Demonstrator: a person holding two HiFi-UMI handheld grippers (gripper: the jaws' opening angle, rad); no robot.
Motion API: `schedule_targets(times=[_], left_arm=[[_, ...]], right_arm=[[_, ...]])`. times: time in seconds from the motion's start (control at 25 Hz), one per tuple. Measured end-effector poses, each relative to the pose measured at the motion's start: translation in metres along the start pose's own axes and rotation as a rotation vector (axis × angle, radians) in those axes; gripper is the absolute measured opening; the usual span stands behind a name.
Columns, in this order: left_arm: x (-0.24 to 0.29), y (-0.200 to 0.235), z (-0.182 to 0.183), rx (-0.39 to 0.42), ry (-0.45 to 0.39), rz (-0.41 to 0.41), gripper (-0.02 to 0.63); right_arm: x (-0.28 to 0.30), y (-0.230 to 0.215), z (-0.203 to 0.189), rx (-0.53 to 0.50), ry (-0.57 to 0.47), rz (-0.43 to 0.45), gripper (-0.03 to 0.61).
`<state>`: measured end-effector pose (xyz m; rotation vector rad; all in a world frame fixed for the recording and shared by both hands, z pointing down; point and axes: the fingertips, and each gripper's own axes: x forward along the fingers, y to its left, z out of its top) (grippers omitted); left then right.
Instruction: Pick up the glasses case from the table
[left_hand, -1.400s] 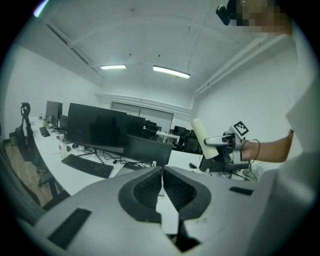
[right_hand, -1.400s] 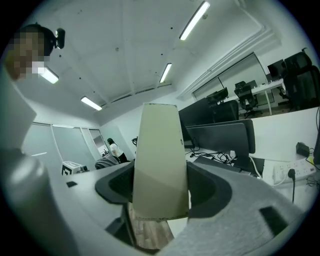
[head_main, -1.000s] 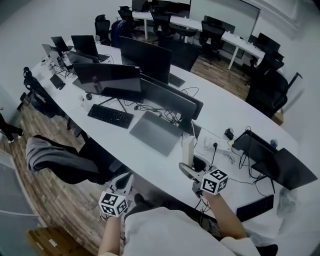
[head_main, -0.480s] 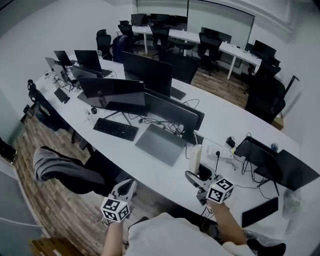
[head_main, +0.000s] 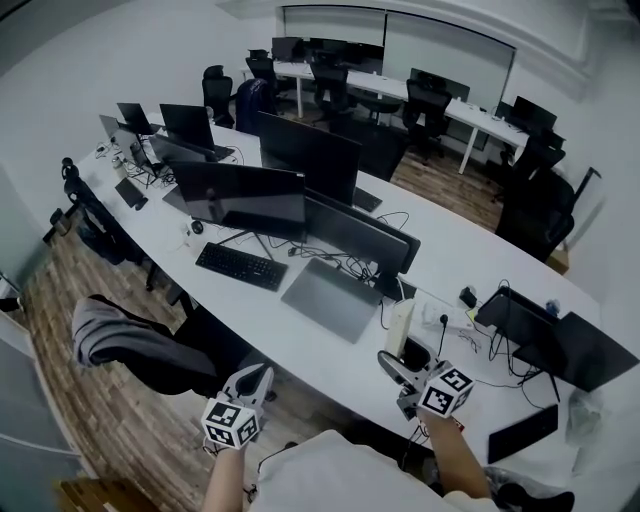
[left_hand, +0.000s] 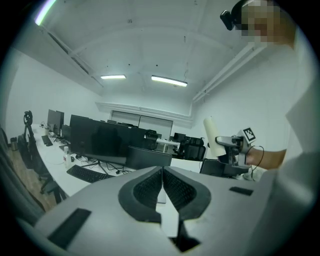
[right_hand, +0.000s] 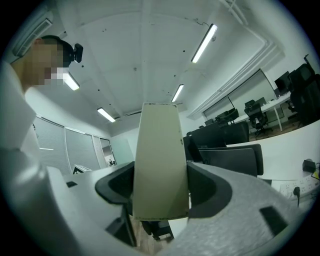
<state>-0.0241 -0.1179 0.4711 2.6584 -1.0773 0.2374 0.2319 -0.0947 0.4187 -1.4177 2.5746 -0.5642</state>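
Right hand-held gripper (head_main: 392, 362) has it: the jaws are clamped on either side of the cream glasses case (head_main: 401, 327). In the right gripper view the case (right_hand: 160, 165) fills the gap between the two dark pads, standing upright with its top well above them. The head view puts it over the near edge of the white desk (head_main: 300, 345), just right of the closed grey laptop (head_main: 330, 298). The case looks shut, and nothing shows what is inside it. Over to the left hand-held gripper (head_main: 258, 375): it hangs off the near side of the desk, and its own view shows the jaws (left_hand: 162, 185) pressed together with nothing between them. A black keyboard (head_main: 240, 265) lies further left on the desk.
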Motion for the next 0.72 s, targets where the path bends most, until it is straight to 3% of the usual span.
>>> schedule_targets(times=[0.72], left_arm=[[-0.011,0.027,-0.001,-0.003,-0.003,0.018,0.011]], right_arm=[[0.022,0.02,-0.003,-0.012,0.014,0.033,0.311]])
